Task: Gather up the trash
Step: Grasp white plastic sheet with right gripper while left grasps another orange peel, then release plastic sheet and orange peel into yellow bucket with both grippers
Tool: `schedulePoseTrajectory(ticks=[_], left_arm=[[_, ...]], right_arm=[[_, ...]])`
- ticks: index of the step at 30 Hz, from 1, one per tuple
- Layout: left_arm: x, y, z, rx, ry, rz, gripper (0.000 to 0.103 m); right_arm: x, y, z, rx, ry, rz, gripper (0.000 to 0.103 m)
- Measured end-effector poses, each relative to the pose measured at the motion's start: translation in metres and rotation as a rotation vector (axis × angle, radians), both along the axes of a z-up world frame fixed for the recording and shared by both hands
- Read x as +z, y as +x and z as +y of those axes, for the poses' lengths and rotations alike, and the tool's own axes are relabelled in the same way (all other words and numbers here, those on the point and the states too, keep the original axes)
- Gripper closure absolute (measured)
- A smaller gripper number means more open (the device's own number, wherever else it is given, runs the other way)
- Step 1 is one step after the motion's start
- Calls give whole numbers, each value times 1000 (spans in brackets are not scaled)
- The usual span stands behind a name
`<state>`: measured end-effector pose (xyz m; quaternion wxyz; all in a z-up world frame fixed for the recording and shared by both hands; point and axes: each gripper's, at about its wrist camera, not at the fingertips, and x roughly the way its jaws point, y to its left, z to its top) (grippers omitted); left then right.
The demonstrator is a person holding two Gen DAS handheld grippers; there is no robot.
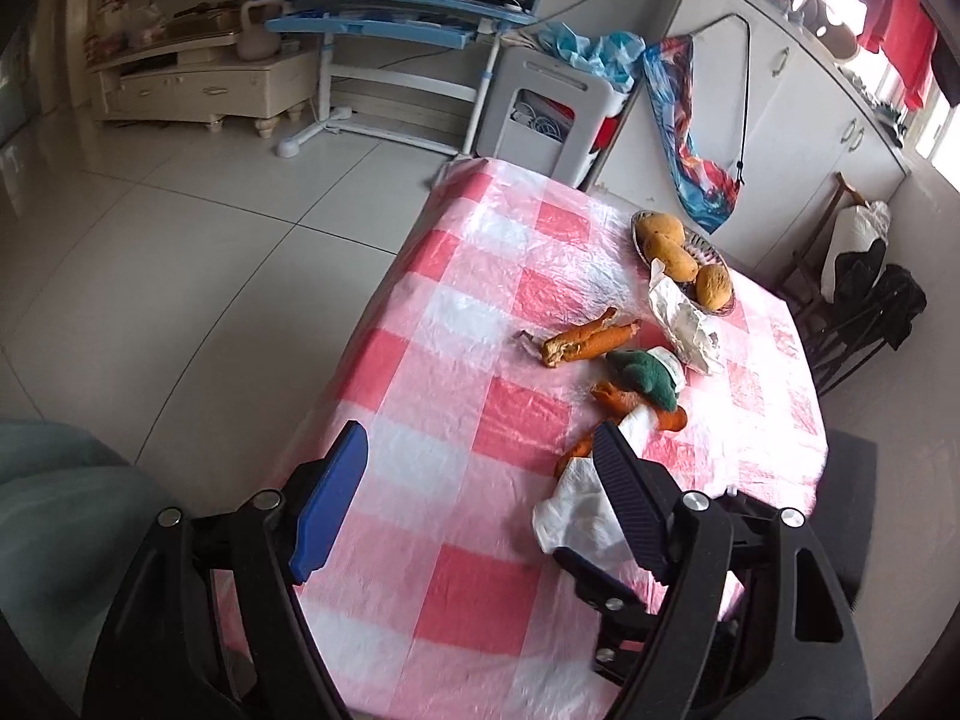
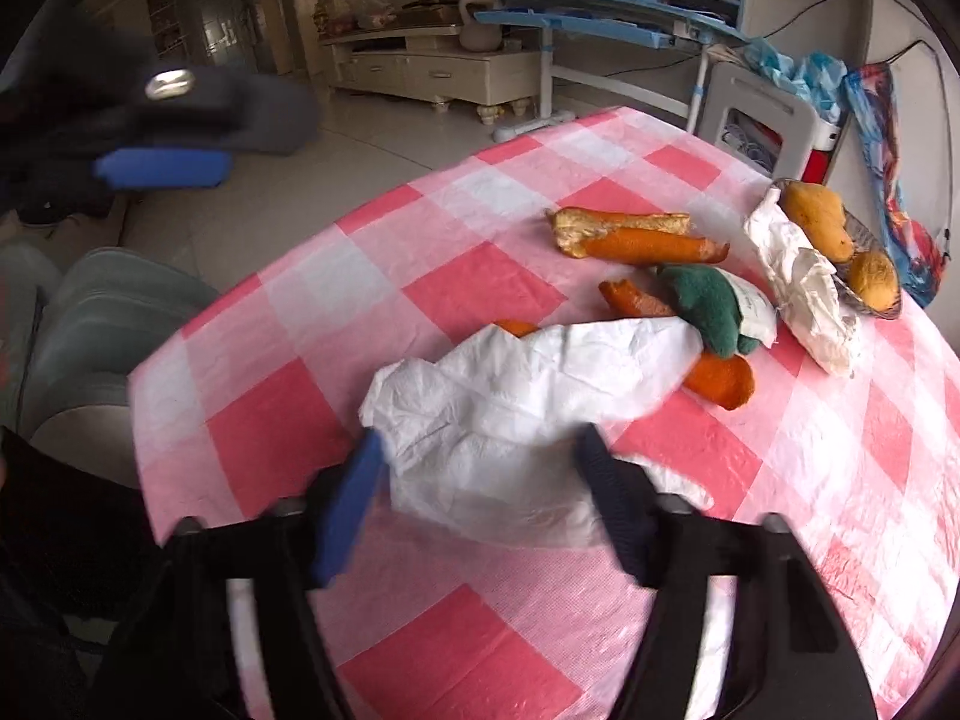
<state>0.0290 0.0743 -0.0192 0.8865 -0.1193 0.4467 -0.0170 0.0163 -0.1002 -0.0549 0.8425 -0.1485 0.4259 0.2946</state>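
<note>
Both claws spread | right claw point(image 2: 480, 468) straddles tissue point(image 2: 528, 384) | tissue long axis near-left to far-right

tissue point(image 2: 528, 384): white, crumpled | peels point(image 2: 636, 237): orange, scattered | wrapper point(image 2: 804, 288): by basket

No readable text, faint print on white packet point(image 2: 755, 307) illegible

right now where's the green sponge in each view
Left wrist view: green sponge lies right of centre, past the right finger, beyond the white tissue.
Right wrist view: green sponge lies upper right of centre, just past the white tissue.
Shared landmark: the fruit basket behind it.
</note>
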Motion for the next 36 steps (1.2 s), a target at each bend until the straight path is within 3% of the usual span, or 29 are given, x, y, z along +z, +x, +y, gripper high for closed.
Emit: schedulePoseTrajectory(ticks=[4, 5, 12, 17, 18, 21, 23, 24, 31, 36], left_arm=[[-12, 21, -17, -55, 38, 42, 29], [-16, 24, -22, -72, 54, 52, 29], [-42, 30, -78, -271, 201, 83, 29], [-58, 37, -103, -334, 301, 82, 33], [-61, 41, -105, -340, 299, 89, 37], [-69, 44, -109, -362, 275, 104, 59], [-67, 42, -113, -384, 268, 103, 82], [-67, 42, -113, -389, 257, 105, 85], [-46, 24, -89, -346, 150, 69, 88], [-29, -2, -61, -296, 101, 46, 88]], right_arm=[[2, -6, -14, 19, -24, 21, 96], [3, -9, -20, 24, -39, 22, 99], [9, -23, -66, 9, -79, 43, 99], [11, -20, -89, -46, -86, 42, 99], [12, -18, -91, -53, -83, 43, 99], [14, -12, -94, -73, -71, 45, 99], [15, -10, -95, -72, -58, 46, 99], [16, -9, -94, -68, -47, 49, 99], [27, -19, -88, 28, 55, 74, 99], [38, -52, -64, 250, 133, 117, 99]])
